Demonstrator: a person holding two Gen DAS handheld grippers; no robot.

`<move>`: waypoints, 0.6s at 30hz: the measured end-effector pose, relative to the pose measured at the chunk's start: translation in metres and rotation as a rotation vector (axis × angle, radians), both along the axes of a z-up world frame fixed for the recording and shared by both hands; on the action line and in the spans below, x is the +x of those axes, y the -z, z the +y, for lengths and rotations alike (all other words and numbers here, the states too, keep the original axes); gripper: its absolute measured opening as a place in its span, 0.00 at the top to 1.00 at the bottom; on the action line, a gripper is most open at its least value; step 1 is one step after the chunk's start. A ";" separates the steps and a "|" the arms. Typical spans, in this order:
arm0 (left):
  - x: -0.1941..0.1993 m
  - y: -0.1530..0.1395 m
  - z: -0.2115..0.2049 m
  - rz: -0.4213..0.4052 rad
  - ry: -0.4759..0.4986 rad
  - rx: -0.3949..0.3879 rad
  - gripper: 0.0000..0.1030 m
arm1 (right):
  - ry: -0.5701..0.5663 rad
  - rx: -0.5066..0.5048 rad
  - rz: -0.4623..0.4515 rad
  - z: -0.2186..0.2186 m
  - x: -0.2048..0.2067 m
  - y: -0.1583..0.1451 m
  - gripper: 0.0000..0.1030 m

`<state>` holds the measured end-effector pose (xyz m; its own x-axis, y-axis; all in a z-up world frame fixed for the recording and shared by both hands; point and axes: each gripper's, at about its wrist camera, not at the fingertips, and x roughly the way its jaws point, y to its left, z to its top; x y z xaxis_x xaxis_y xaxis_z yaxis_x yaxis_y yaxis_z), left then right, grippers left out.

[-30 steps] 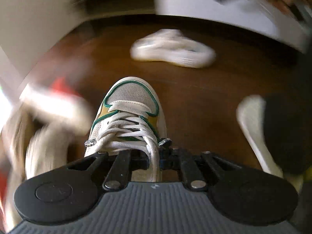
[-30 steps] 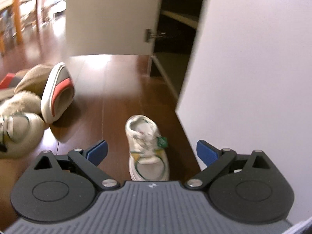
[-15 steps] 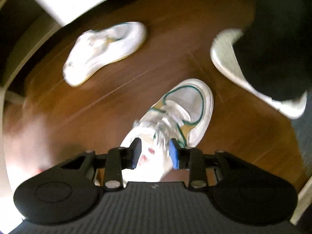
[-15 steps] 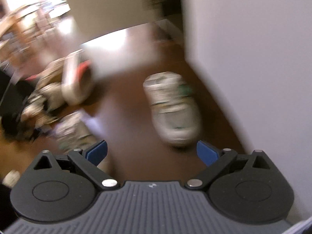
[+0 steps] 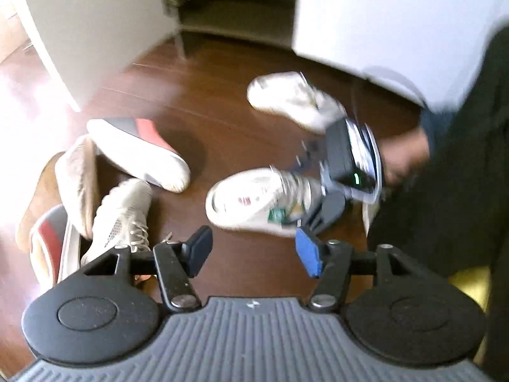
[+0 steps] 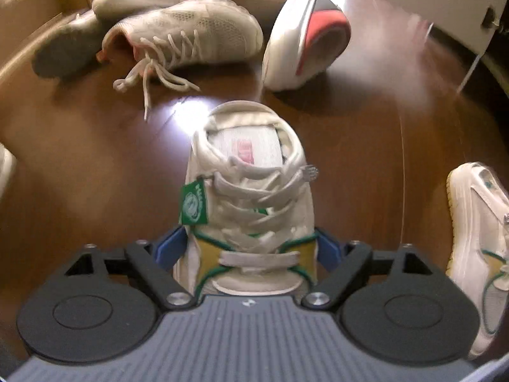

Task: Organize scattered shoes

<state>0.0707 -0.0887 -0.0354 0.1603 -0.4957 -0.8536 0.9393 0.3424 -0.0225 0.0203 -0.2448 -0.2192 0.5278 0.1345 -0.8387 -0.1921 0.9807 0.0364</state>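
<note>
Dark polished wooden floor (image 5: pixel 241 121) carries all the footwear, with a white open cabinet door (image 5: pixel 95 25) standing behind. Left wrist view: the left claw (image 5: pixel 251 251) hangs released above bare floor, its blue-padded fingers wide apart and holding nothing. Beyond it lies the white low-top sneaker with green trim and yellow panels (image 5: pixel 254 203), heel opening toward this camera, with the right claw (image 5: pixel 321 210) at its toe end; that area is blurred, so contact cannot be confirmed from this view. Right wrist view settles it: the right claw (image 6: pixel 251 251) has its blue pads (image 6: pixel 170 248) against both sides of the sneaker (image 6: pixel 251 197) at the forefoot, apparently grasping it, the green hang tag (image 6: pixel 193 205) on the lace side. The matching white sneaker (image 5: pixel 292 100) lies nearer the cabinet, apart from the first; the right view shows it (image 6: pixel 477 238) at the frame edge. A heap of mixed shoes, including a white mesh laced trainer (image 6: pixel 187 31) and a white shoe with red-and-grey sole (image 6: pixel 308 38), lies to the left in the left view.
</note>
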 end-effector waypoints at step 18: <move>0.026 0.006 -0.004 0.014 -0.092 -0.050 0.41 | 0.319 -0.082 -0.034 -0.109 0.006 0.006 0.12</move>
